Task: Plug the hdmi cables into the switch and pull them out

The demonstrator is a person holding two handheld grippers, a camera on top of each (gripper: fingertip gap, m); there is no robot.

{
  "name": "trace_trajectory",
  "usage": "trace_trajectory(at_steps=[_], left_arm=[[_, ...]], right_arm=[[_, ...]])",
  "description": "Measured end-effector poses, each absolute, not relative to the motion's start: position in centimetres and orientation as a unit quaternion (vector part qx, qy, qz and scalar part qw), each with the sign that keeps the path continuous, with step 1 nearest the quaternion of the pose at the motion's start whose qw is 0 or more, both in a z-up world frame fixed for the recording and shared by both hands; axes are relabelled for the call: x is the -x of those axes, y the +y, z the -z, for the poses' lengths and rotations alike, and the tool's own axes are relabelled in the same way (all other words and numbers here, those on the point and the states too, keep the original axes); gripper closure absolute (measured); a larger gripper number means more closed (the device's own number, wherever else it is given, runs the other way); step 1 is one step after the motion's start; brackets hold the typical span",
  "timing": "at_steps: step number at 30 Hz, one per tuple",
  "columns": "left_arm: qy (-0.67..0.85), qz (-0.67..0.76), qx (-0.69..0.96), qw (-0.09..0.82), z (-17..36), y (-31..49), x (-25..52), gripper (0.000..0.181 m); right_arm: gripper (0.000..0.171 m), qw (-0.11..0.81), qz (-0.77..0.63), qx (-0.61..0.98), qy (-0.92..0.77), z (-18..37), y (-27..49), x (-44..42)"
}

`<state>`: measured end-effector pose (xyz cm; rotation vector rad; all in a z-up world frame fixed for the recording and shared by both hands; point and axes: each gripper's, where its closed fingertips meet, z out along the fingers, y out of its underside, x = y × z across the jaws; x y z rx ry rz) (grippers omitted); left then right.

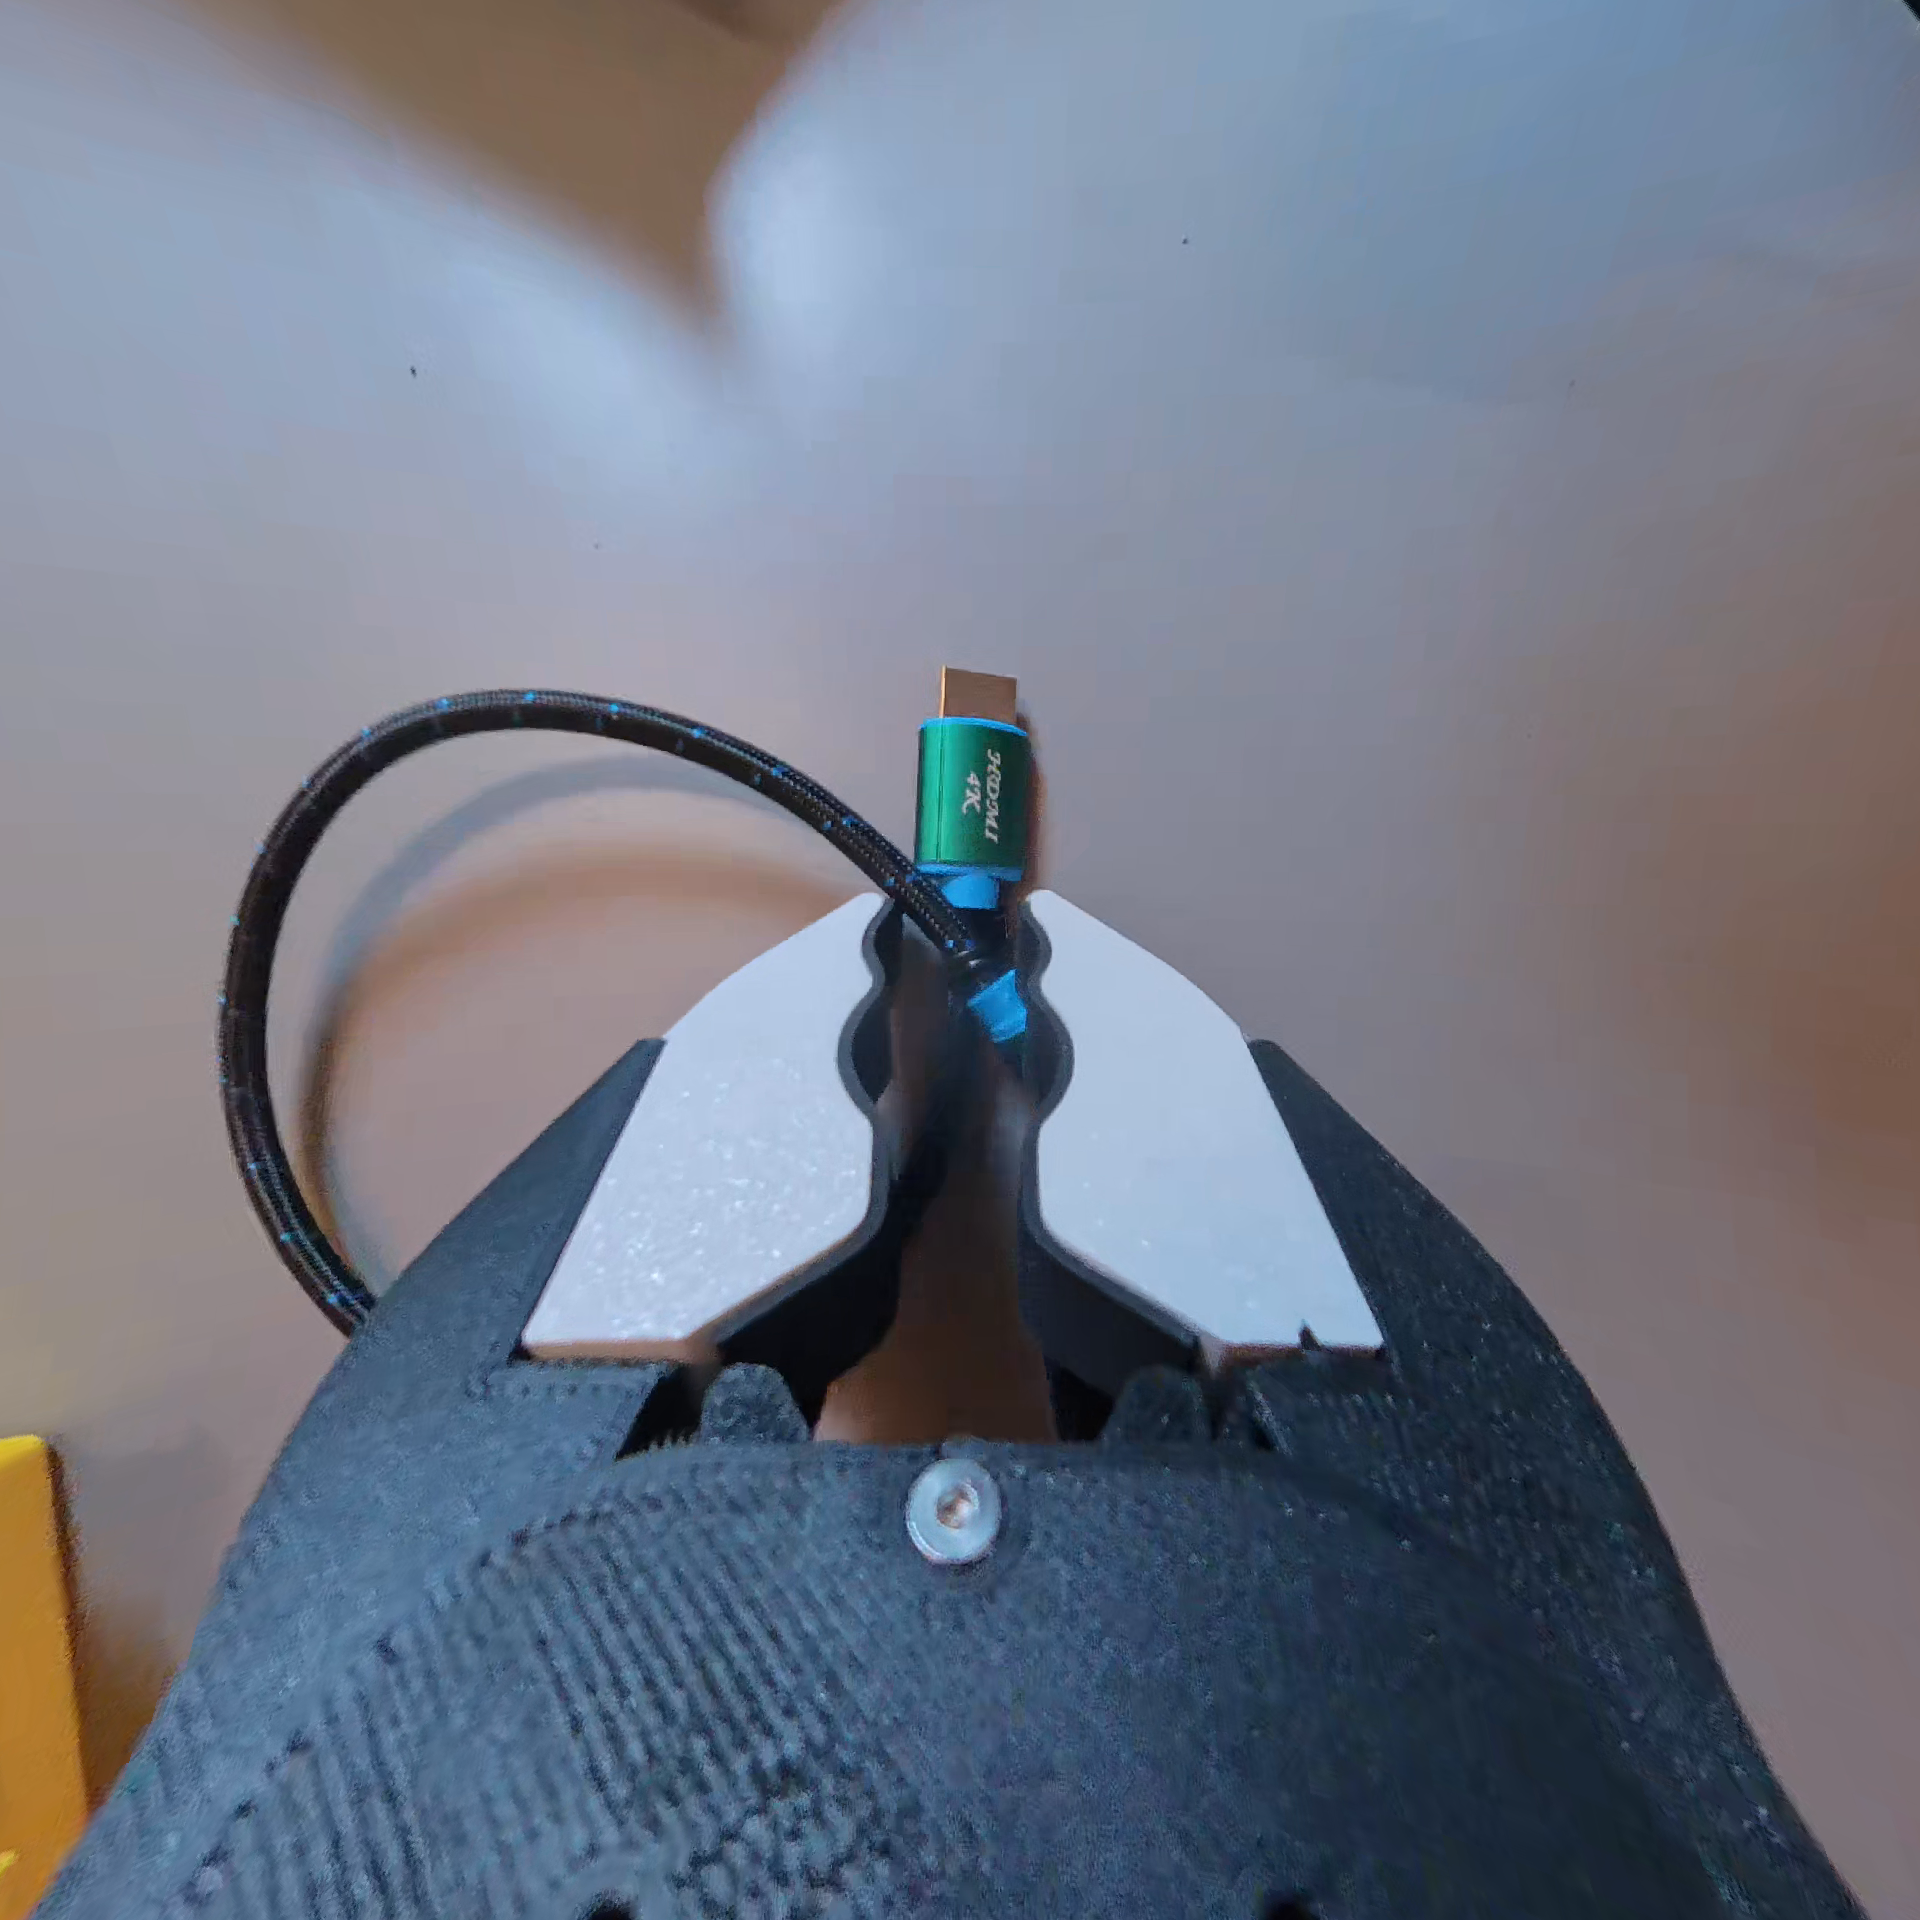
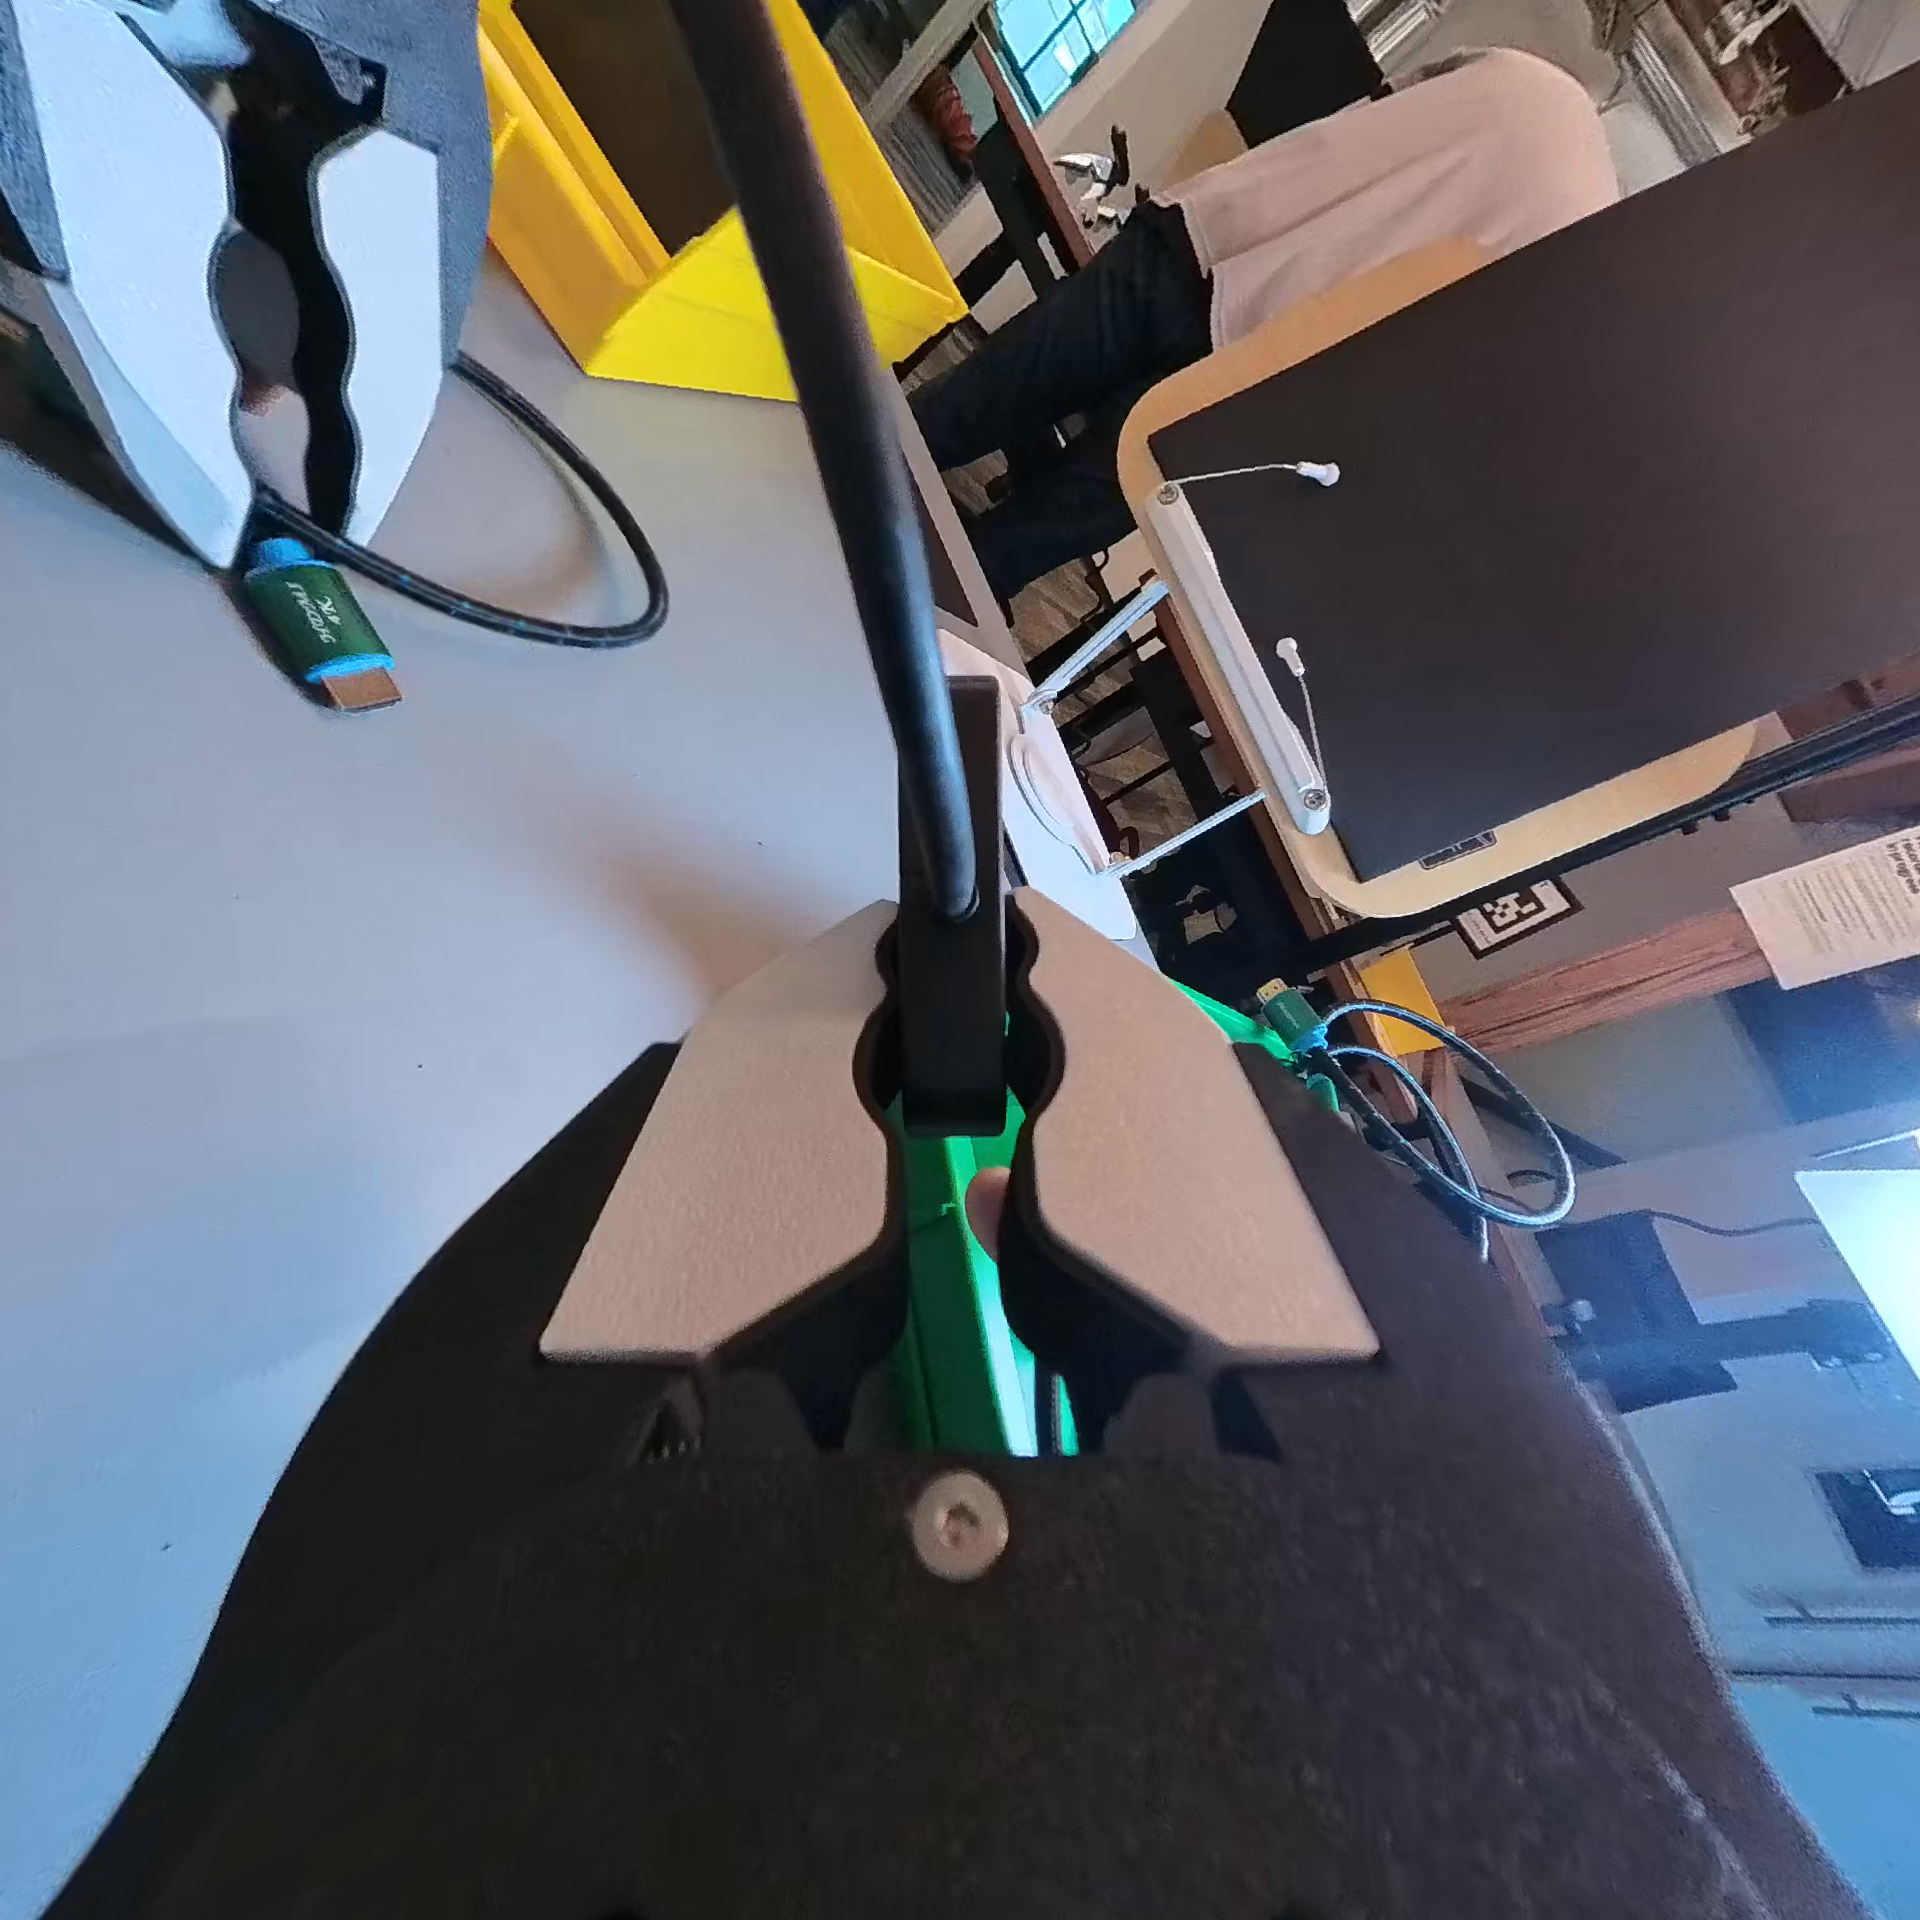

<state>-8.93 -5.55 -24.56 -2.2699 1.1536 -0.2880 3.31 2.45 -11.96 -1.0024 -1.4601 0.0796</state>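
**Q:** Where my two tools hang over it, what does the surface look like?

**A:** Pale grey table point(image 1: 1351, 520), the largest thing in both views. At its far edge sits a yellow bin point(image 2: 727, 301); beyond that, a seated person point(image 2: 1299, 239) at a dark desk point(image 2: 1558, 582).

**Q:** And my left gripper point(image 1: 956, 914)?

**A:** Its white fingers point(image 1: 748, 1143) are nearly closed, pinching the blue strain relief of a braided black HDMI cable point(image 1: 270, 935). That cable loops out to the left and back under my tool. Its green plug point(image 1: 971, 795) juts past the fingertips, gold tip bare, close to the table; I cannot tell if it touches.

**Q:** My right gripper point(image 2: 951, 925)?

**A:** Closed on a black plug body point(image 2: 951, 997), whose smooth black cable point(image 2: 831, 364) rises away toward the top of the view. Behind it shows a green holder point(image 2: 956, 1299). I cannot make out the switch in either view.

**Q:** Anything smaller?

**A:** Another green-tipped cable point(image 2: 1455, 1122) hangs off the table's right edge.
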Motion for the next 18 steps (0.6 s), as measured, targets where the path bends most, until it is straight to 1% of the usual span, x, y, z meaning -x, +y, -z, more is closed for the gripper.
trace_trajectory(at_steps=[6, 9, 13, 18], left_arm=[[0.462, 0.082, 0.834, 0.289, 24.2, -6.1, 10.3, 0.164], [0.473, 0.048, 0.827, 0.301, 23.7, -6.0, 11.2, 0.16], [0.479, 0.043, 0.833, 0.275, 24.2, -6.7, 11.0, 0.146], [0.463, 0.063, 0.844, 0.263, 24.4, -5.4, 10.4, 0.146]], right_arm=[[0.156, 0.626, -0.033, 0.433, -0.648, 12.5, 2.5, -3.3], [0.156, 0.622, -0.025, 0.432, -0.653, 12.9, 2.5, -3.2], [0.156, 0.618, -0.027, 0.433, -0.656, 13.1, 2.4, -2.9], [0.156, 0.615, -0.021, 0.43, -0.66, 13.2, 2.3, -2.9]])
